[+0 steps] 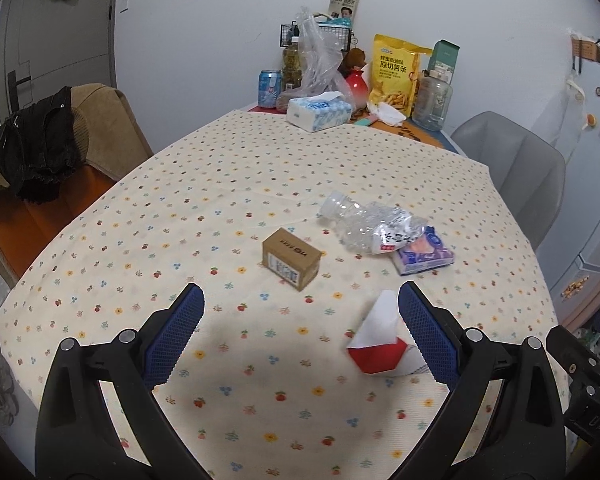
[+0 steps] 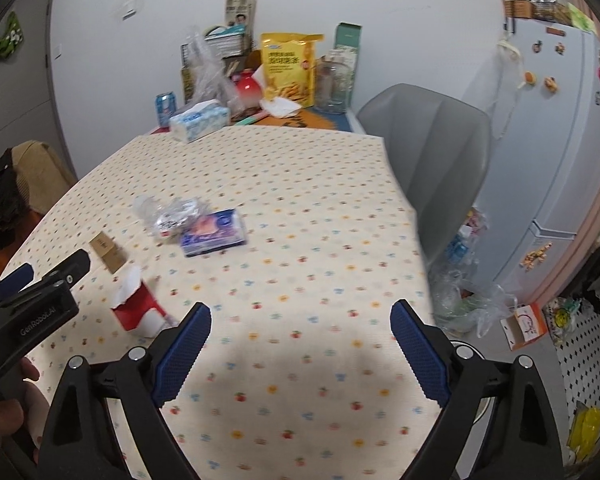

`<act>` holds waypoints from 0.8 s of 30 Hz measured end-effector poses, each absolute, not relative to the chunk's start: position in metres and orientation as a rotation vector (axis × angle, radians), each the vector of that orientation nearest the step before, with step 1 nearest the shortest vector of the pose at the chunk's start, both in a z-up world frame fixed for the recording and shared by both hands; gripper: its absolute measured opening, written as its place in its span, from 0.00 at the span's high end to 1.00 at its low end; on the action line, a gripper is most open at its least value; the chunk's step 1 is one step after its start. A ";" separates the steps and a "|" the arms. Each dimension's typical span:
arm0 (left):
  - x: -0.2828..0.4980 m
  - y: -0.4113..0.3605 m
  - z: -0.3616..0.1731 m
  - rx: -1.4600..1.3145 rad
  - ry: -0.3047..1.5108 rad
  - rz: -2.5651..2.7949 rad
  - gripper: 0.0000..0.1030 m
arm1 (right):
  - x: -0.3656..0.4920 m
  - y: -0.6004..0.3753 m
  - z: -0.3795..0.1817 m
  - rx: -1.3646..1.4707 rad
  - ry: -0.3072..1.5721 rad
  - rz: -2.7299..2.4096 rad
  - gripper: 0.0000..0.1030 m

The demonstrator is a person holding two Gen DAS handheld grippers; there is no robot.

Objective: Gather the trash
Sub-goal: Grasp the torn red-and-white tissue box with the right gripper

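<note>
a: left to right on the surface [image 1: 148, 216]: small brown box [image 1: 291, 259], red and white carton [image 1: 382, 344], crushed clear bottle [image 1: 364, 222], blue tissue pack [image 1: 424, 254]. all four look like the trash, none picked up yet.

b: grippers?

a: left gripper [image 1: 302, 338] jaws wide, nothing between the pads; the carton lies just beside its right finger, not touching as far as i can tell. right gripper [image 2: 300, 350] also wide and empty, over bare cloth, well apart from the tissue pack [image 2: 213, 233] and bottle [image 2: 168, 210].

b: step?

a: approach, i'd say. both are angled down at the surface, no grasp yet.

b: next move?

a: my guess is the left goes for the carton [image 2: 136, 306]: shift it right so the carton sits between the pads, then close. it's crumpled and light, could slide on the cloth. a plastic bag [image 2: 466, 304] on the floor to the right may be the bin, can't confirm.
</note>
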State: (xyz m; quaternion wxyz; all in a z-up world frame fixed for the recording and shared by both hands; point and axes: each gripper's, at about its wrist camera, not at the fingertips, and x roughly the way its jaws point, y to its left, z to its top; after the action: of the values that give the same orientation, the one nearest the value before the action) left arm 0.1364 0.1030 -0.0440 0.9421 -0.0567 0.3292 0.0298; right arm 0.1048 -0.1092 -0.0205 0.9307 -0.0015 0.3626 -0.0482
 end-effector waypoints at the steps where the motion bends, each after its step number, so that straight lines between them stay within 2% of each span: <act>1: 0.138 0.107 -0.046 -0.117 0.676 0.064 0.06 | 0.107 -0.106 -0.023 -0.003 0.749 -0.091 0.17; 21: 0.145 0.143 -0.077 -0.149 0.712 0.046 0.06 | 0.135 -0.035 -0.070 -0.044 0.874 0.062 0.42; 24: 0.146 0.144 -0.078 -0.150 0.719 0.036 0.06 | 0.141 -0.031 -0.075 -0.042 0.893 0.078 0.49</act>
State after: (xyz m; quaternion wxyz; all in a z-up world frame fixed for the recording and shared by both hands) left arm 0.1462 0.1442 -0.0778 0.9331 -0.0735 0.3516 0.0177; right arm 0.1414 -0.0314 -0.0750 0.9009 -0.0202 0.4318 0.0378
